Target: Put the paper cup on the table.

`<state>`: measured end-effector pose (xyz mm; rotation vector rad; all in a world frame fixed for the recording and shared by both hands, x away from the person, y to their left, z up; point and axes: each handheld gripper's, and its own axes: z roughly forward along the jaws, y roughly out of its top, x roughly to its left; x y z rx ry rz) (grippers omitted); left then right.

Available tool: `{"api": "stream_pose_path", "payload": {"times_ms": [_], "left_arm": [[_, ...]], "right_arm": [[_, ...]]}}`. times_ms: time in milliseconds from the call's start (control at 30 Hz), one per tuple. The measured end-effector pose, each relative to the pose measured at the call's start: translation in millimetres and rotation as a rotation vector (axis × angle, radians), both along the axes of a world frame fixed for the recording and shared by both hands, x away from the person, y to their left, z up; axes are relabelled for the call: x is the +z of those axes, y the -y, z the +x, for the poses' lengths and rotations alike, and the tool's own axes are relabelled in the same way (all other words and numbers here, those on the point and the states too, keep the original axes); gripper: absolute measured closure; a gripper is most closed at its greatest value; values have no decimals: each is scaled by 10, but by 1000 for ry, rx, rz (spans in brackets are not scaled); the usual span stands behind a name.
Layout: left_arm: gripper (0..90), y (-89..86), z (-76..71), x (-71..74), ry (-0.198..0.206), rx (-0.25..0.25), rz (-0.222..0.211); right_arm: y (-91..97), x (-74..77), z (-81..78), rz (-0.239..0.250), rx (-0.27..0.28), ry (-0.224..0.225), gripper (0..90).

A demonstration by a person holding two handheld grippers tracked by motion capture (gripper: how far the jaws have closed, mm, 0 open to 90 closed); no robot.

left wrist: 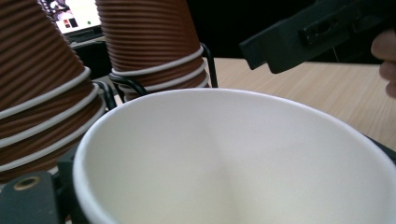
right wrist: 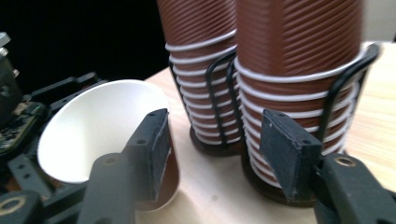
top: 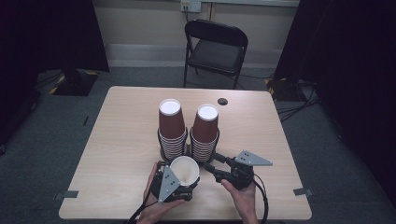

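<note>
A person at a wooden counter [top: 121,140] works two sets of tongs beside two stacks of brown ribbed cups, each stack sitting in a black wire holder. The left stack [top: 171,128] and the right stack [top: 205,132] stand side by side near the counter's middle, white insides showing at the top.

The left tongs [top: 180,179] are clamped on a single cup [top: 185,170], held just in front of the left stack on the person's side and tipped so its white mouth faces up and toward the stacks. In the left gripper view that cup [left wrist: 233,158] lies close before the lens, with both stacks behind it.

The right tongs [top: 215,164] stand apart, wide open and holding nothing, just in front of the right stack. In the right gripper view the right tongs [right wrist: 215,149] have one pad [right wrist: 161,144] against the outer wall of the tipped cup [right wrist: 93,135], while the other pad [right wrist: 285,154] sits close in front of the nearer stack [right wrist: 299,93]; whether it touches cannot be told.

A black folding chair [top: 215,46] stands beyond the counter, well behind the stacks.
</note>
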<state>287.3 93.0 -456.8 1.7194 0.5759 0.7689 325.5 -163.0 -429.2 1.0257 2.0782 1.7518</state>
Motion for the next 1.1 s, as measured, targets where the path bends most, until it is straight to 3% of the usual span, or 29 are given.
{"api": "stream_pose_path", "payload": {"times_ms": [200, 300, 600, 667, 700, 767, 1000, 1100], "left_arm": [[87, -129, 15, 42, -24, 5, -57], [88, -194, 50, 44, -58, 3, -104], [87, -373, 96, 55, -69, 47, -110], [86, -425, 115, 60, -83, 70, -117], [86, -483, 138, 67, -104, 83, -136], [86, -504, 144, 70, -106, 87, -135], [86, -717, 211, 91, -121, 145, -174], [88, -790, 246, 96, -127, 152, -163]], "right_arm": [[128, -10, -62, 20, -83, 71, 377], [196, -40, -67, 20, -98, 76, 354], [343, -182, -140, 47, -111, 98, 237], [366, -211, -153, 25, -113, 110, 217], [397, -236, -160, 34, -101, 114, 216], [413, -246, -165, 35, -105, 115, 216], [496, -325, -198, -18, -205, 154, 213], [535, -381, -187, -34, -221, 160, 195]]}}
